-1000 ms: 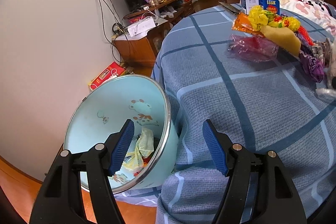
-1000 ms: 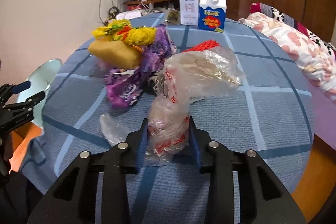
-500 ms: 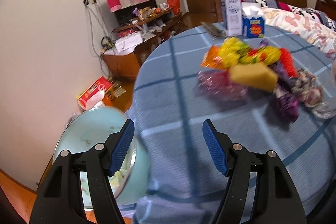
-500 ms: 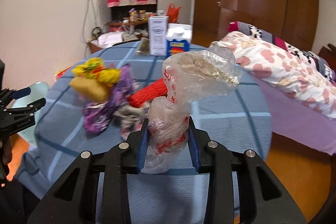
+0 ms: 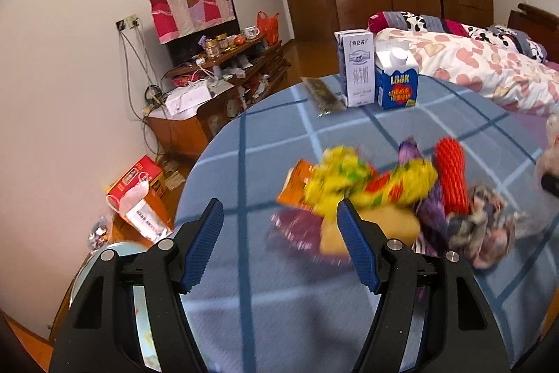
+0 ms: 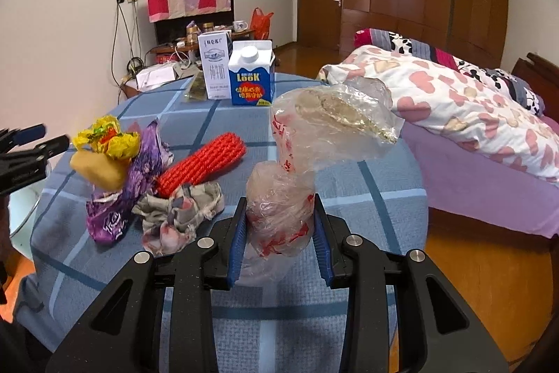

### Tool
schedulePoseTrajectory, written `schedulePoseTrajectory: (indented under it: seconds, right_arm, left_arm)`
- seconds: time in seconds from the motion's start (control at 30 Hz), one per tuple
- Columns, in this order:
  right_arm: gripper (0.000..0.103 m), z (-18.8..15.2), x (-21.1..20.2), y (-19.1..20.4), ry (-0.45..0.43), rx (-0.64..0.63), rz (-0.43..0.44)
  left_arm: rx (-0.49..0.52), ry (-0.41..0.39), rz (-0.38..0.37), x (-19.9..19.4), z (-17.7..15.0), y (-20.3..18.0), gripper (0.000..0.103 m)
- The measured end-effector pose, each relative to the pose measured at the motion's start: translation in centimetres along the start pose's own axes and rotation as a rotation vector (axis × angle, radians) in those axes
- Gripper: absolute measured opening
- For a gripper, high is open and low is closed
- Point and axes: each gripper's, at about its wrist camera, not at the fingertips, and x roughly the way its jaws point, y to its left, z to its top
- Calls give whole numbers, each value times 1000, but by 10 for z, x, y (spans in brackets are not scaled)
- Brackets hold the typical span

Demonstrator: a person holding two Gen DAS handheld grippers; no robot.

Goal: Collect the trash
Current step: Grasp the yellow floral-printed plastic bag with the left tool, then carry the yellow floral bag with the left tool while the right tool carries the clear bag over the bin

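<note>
The right claw (image 6: 279, 242) gripped a clear plastic bag (image 6: 314, 142) above the tabletop (image 6: 367, 198); the left claw (image 5: 279, 247) gaped, holding nothing, near the tabletop's edge.

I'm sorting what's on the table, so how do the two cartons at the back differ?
The white carton is taller and slimmer with a flat top; the blue carton is shorter and wider with a sloped top and a round white cap. The white one has pale, mostly grey print; the blue one carries bold yellow LOOK lettering over a red patch. Both stand upright, side by side, on the checked tablecloth.
</note>
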Motion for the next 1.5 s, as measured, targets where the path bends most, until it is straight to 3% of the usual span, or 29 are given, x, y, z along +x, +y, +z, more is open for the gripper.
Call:
schedulePoseTrajectory:
  seconds: [0.1, 0.17, 0.23, 0.47, 0.73, 1.5]
  right_arm:
    - [35, 1, 1, 4, -5, -6, 13]
    - [35, 2, 1, 6, -7, -6, 22]
    - [35, 2, 1, 9, -10, -6, 30]
    - [35, 6, -3, 15, -25, -8, 44]
    - [35, 21, -15, 42, -61, -49, 86]
    - [35, 42, -6, 174, -71, -260, 250]
  left_arm:
    - [10, 21, -29, 14, 6, -7, 65]
    - [12, 50, -55, 23, 6, -10, 50]
    - [9, 75, -100, 28, 5, -12, 21]
    - [18, 45, -92, 13, 2, -10, 19]
    - [-12, -43, 0, -29, 4, 30, 19]
    - [-93, -7, 183, -59, -57, 134, 19]
